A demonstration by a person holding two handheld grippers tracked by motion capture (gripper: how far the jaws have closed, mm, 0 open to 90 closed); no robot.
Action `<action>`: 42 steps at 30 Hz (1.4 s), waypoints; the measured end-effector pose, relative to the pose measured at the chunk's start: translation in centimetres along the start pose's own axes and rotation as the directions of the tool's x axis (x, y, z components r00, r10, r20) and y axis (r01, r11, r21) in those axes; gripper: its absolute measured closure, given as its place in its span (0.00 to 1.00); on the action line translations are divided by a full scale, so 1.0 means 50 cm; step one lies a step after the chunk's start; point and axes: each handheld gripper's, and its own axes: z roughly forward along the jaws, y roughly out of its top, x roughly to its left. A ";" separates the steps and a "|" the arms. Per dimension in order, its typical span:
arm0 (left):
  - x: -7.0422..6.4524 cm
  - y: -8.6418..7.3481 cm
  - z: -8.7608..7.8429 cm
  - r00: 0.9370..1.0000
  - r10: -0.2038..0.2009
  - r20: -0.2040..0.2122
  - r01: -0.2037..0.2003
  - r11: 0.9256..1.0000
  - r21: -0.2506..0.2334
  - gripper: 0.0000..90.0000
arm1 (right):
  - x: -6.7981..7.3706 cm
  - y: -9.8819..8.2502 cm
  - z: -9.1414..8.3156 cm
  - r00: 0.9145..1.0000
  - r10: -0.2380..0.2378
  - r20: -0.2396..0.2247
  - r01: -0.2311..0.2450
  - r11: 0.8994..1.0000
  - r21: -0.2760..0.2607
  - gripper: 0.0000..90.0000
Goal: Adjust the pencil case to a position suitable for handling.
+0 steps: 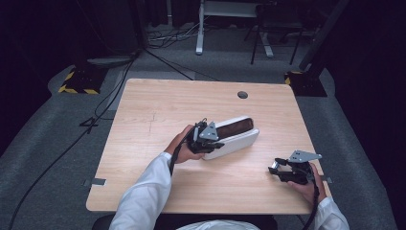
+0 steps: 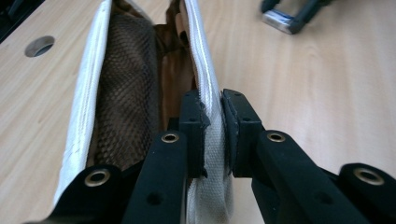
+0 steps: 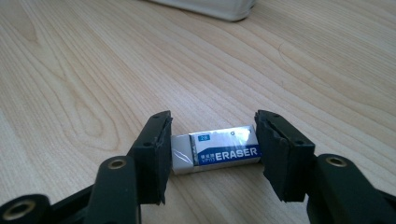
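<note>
A white pencil case (image 1: 234,136) with a brown mesh lining lies open at the table's middle. My left gripper (image 1: 210,142) is shut on its near wall; in the left gripper view the black pads (image 2: 194,128) pinch the white fabric edge (image 2: 210,140), and the brown interior (image 2: 126,93) gapes to their left. My right gripper (image 1: 276,167) sits near the table's front right edge, shut on a white eraser (image 3: 215,150) with a blue label. That eraser (image 1: 274,166) spans the gap between both pads, and it shows far off as a shiny block (image 2: 280,21) in the left gripper view.
The wooden table (image 1: 158,110) has a round cable hole (image 1: 242,95) at its back right. Cables, a stand and yellow-black striped bases rest on the grey floor behind the table. A corner of the case (image 3: 219,9) shows beyond the eraser.
</note>
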 end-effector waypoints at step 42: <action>-0.112 -0.310 -0.151 0.918 -0.315 -0.242 0.352 0.927 0.127 0.18 | 0.001 0.001 0.001 1.000 0.001 0.002 -0.001 1.000 -0.002 0.54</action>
